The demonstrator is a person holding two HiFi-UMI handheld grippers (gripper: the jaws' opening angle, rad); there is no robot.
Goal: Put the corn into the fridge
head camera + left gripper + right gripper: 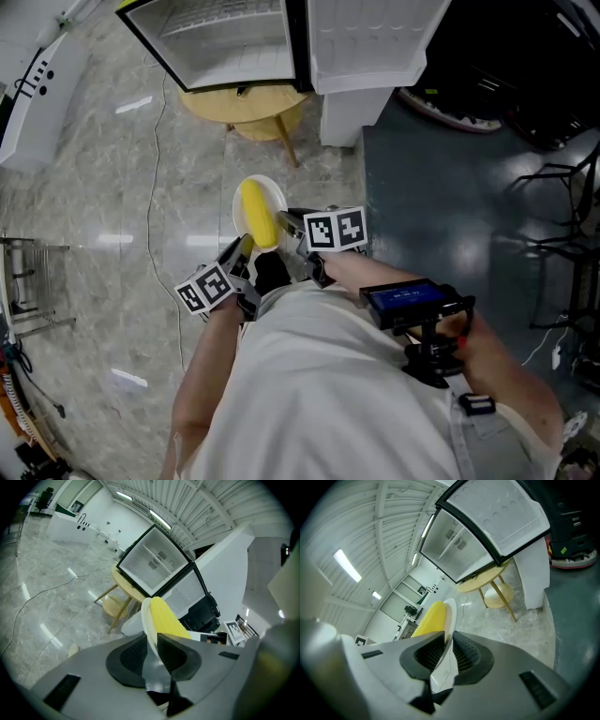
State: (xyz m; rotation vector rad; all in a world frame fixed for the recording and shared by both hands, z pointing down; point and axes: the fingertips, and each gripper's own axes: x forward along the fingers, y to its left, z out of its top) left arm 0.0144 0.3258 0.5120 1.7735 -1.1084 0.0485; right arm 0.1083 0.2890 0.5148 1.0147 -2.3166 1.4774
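In the head view, the corn (259, 214) lies on a white plate (277, 191) held in the air, well short of the open fridge (225, 37), which stands on a yellow tabletop (246, 105) with its door (375, 37) swung aside. The left gripper (242, 248) and right gripper (291, 223) take the plate from either side, on the edge away from the fridge. In the left gripper view, the jaws pinch the plate's rim (146, 616), the corn (166, 618) resting just past them, and the fridge cavity (152, 564) lies straight ahead. In the right gripper view, the jaws likewise clamp the rim (450, 613), with the corn (431, 618) beside it. The step in hand looks like the carry towards the fridge. Next, both grips should probably move forward together, keeping the plate level so the corn cannot roll, and slide it onto a shelf.
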